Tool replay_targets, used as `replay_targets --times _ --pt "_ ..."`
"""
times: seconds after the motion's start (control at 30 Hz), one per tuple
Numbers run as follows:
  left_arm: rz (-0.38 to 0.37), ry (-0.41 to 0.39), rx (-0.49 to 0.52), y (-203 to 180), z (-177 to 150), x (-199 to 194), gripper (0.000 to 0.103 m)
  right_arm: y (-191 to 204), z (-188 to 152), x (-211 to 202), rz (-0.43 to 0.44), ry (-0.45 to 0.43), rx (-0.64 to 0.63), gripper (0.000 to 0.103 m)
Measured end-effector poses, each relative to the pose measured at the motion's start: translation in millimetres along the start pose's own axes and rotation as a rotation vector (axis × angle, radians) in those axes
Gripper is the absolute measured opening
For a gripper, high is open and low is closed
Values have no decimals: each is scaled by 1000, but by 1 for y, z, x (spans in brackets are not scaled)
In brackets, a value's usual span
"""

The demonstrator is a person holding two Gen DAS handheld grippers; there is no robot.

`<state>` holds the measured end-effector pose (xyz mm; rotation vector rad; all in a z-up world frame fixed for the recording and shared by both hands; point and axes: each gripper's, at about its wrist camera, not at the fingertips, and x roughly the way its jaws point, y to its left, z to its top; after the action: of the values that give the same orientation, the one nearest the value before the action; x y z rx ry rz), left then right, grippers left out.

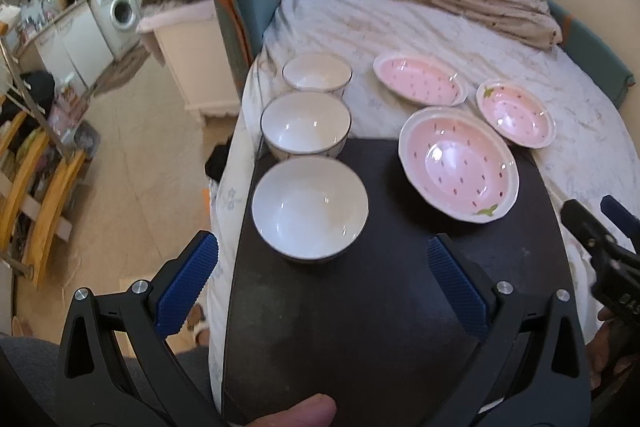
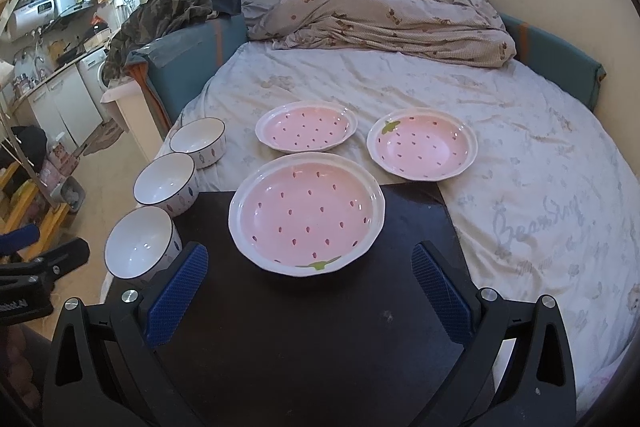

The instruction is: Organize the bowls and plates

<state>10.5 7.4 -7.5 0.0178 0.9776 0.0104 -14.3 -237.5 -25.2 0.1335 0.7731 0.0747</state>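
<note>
Both grippers, left gripper (image 1: 320, 275) and right gripper (image 2: 310, 289), hang released; nearest bowl (image 1: 310, 213) at 12 o'clock, big plate (image 2: 306, 213) likewise

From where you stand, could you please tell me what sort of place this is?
Probably a small studio flat: a bed with a rumpled duvet fills the room, and a kitchen corner with a washing machine opens straight off it.

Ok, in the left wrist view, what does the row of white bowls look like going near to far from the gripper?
Left gripper, jaws open → nearest white bowl on the black board → middle white bowl at the board's far edge → farthest white bowl on the bedsheet.
</note>
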Motion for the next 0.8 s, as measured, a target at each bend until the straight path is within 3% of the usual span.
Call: replay_targets --times 0.07,0.2,0.5,0.67,0.73,0.8 --pt "8 31 1 0 2 4 103 -4 2 -1 36 21 10 103" --pt "13 66 29 -7 10 7 103 -14 6 0 29 45 0 103" --pt "-48 114 91 -44 54 25 103 -66 26 31 107 168 130 100" --pt "-85 188 42 -49 68 54 103 -110 28 83 169 299 354 82" --pt "-117 253 23 -53 66 72 103 -120 22 106 209 358 441 65" --pt "-137 283 14 -57 61 80 103 -127 14 135 259 423 530 54"
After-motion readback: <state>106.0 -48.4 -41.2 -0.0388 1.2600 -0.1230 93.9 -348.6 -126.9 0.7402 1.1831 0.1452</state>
